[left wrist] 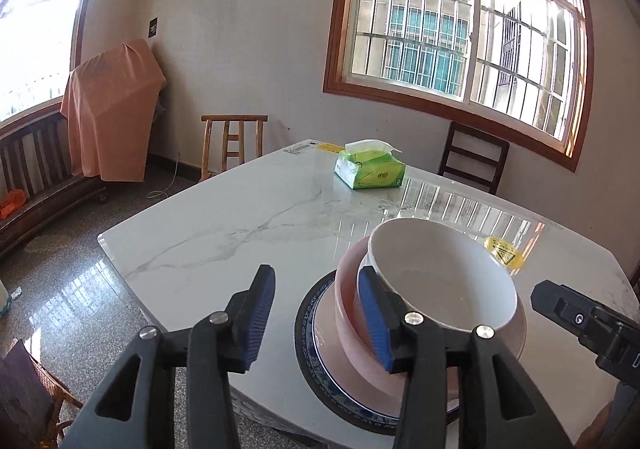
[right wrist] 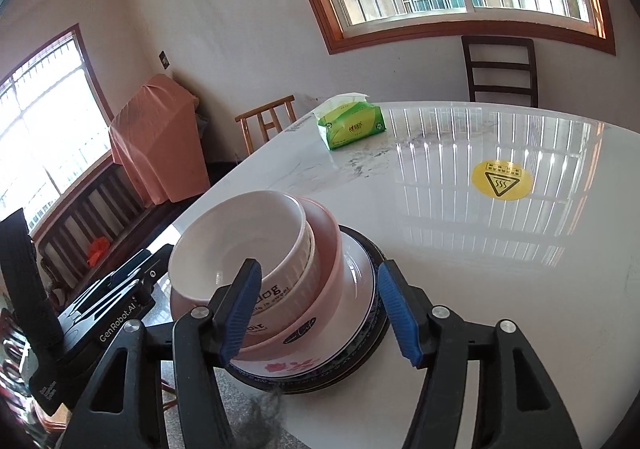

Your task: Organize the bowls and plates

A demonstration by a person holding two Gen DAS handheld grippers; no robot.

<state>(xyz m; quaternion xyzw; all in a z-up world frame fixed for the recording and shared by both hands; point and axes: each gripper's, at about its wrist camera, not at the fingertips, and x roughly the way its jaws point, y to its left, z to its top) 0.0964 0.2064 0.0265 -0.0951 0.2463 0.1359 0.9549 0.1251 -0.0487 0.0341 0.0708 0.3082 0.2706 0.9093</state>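
A stack stands near the front edge of the marble table (left wrist: pixel 240 225): a white bowl (left wrist: pixel 444 281) nested in a pink bowl (left wrist: pixel 352 329), on a white plate and a dark blue-rimmed plate (left wrist: pixel 308 333). My left gripper (left wrist: pixel 320 313) is open just left of the stack, its right finger beside the bowls. In the right wrist view the white bowl (right wrist: pixel 236 241), pink bowl (right wrist: pixel 328 249) and dark plate (right wrist: pixel 376 313) sit between the fingers of my open right gripper (right wrist: pixel 320 313). The left gripper's body (right wrist: pixel 112 313) shows at left.
A green tissue pack (left wrist: pixel 370 167) lies at the table's far side, and a yellow warning sticker (right wrist: pixel 502 179) is on the tabletop. Chairs (left wrist: pixel 474 157) stand around the table. A bench and a cloth-covered object (left wrist: pixel 112 109) stand by the left wall.
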